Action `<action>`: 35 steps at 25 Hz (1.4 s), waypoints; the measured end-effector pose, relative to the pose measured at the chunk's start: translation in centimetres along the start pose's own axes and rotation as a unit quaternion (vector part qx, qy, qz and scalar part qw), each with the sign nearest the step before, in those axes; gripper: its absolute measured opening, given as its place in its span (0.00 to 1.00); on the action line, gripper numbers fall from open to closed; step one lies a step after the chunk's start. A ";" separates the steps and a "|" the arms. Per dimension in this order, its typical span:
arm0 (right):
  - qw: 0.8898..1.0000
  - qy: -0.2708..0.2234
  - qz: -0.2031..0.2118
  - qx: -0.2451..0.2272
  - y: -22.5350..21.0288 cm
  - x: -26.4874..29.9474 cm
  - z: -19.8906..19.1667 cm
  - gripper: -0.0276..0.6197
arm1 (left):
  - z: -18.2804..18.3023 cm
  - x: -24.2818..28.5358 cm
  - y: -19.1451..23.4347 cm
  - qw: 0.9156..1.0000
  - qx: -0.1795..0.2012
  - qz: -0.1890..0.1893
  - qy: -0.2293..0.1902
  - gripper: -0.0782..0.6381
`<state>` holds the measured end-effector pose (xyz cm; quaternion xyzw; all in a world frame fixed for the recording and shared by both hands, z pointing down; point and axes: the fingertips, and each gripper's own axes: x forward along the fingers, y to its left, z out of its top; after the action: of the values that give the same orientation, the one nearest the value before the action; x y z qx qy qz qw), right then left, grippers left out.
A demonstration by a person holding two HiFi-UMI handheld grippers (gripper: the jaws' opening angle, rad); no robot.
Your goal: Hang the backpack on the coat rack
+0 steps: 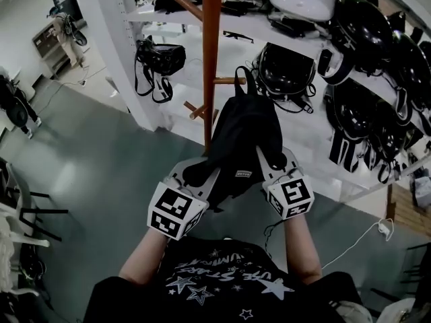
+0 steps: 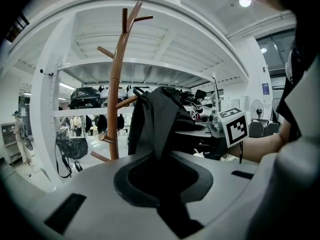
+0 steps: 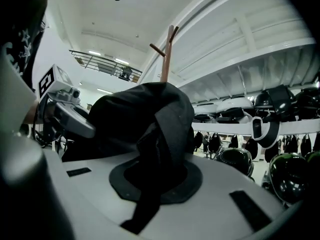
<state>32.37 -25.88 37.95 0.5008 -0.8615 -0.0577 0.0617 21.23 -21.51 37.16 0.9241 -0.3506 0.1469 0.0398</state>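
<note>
From the head view, the black backpack [image 1: 244,136] is held up off the floor between the left tool [image 1: 195,175] and the right tool [image 1: 271,165], right against the wooden coat rack [image 1: 211,52], with its top loop by a side peg.

In the left gripper view, the left tool [image 2: 162,176] is clamped on backpack [image 2: 157,119] fabric, and the coat rack [image 2: 117,84] stands just behind.

In the right gripper view, the right tool [image 3: 155,181] is pinched tight on a fold of the backpack [image 3: 145,116].

white shelves [image 1: 158,15] hold dark helmets [image 1: 286,69] above a grey floor [image 1: 101,160].

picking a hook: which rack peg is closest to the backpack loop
The peg pointing right off the pole, beside the backpack loop; the other visible pegs point left.
</note>
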 end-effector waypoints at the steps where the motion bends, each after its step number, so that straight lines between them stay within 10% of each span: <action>1: 1.000 -0.002 0.004 0.003 -0.1 0.1 -0.1 0.07 | 0.0 0.1 0.0 1.000 0.000 0.001 0.001 0.20; 24: 0.990 -0.030 0.109 0.085 -1.8 2.6 -1.8 0.10 | 1.2 1.2 -0.1 0.999 -0.037 0.022 -0.018 0.18; 35: 0.989 0.007 0.119 0.088 -2.7 3.5 -2.7 0.23 | 0.6 1.4 1.2 0.991 -0.124 0.012 -0.050 0.17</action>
<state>33.41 -30.33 40.34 0.3987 -0.9161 0.0299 0.0299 21.54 -23.41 36.92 0.9140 -0.3785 0.0559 0.1348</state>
